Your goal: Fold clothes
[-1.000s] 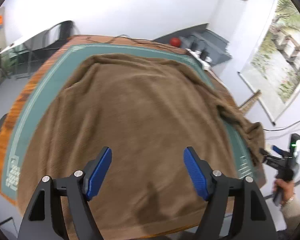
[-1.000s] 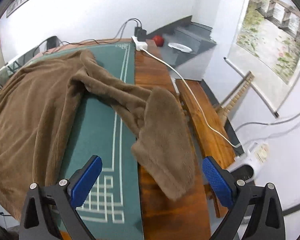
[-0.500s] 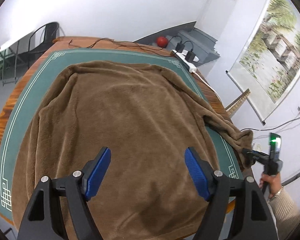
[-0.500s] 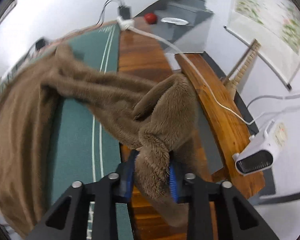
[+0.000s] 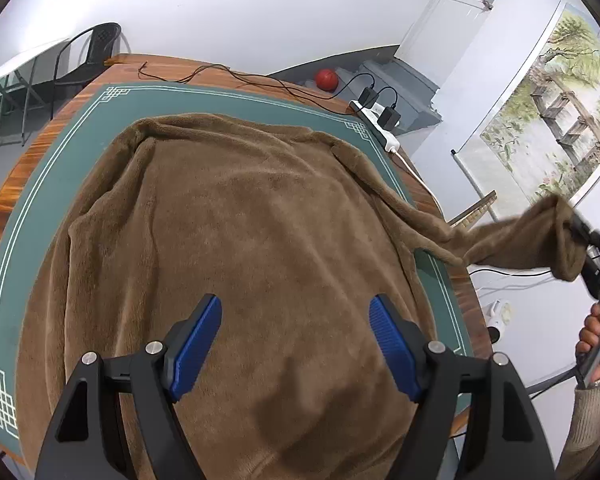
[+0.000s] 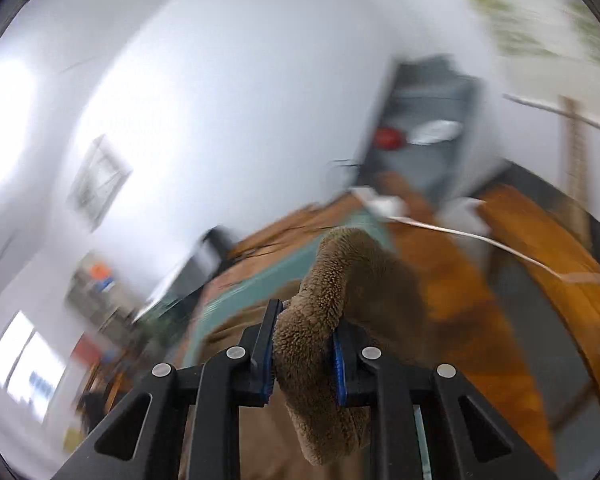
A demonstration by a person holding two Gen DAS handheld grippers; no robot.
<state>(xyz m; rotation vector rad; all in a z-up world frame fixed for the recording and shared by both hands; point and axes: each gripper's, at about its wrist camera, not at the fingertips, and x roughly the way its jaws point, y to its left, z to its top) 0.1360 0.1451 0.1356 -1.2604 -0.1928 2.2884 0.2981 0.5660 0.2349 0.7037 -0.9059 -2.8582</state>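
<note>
We find the brown fleece garment (image 5: 236,248) spread flat over the green mat (image 5: 40,184) on the wooden counter (image 5: 4,200), directly beneath and ahead of the left tool (image 5: 294,336). One sleeve (image 5: 512,244) runs off to that tool's right and is lifted clear of the counter.

The left tool hovers above the garment's body with its blue pads well apart, holding nothing. The right tool (image 6: 304,356) is clamped on the sleeve end (image 6: 320,320); fleece bulges above and hangs below its pads. The right-wrist view is heavily blurred, so we read little else from it.

In our judgement the step in hand is folding the sleeve across the body. To do it well, we advise:
- carrying the sleeve inward over the body, toward the area ahead of the left tool, with light tension so it lays without twisting;
- pinning the shoulder area with the left tool if the body starts to drag across the mat;
- releasing only once the cuff rests flat on the body.
The bunched grip may let a doubled cuff land folded under itself.

Count:
- garments: one;
- sleeves seen: one, with the other not distinguishable;
- tools: two;
- mats: one;
- power strips (image 5: 374,126): one, with two black plugs, far ahead and right of the left tool;
- red balls (image 5: 326,79): one;
- chairs (image 5: 88,56): one, far ahead to the left.
</note>
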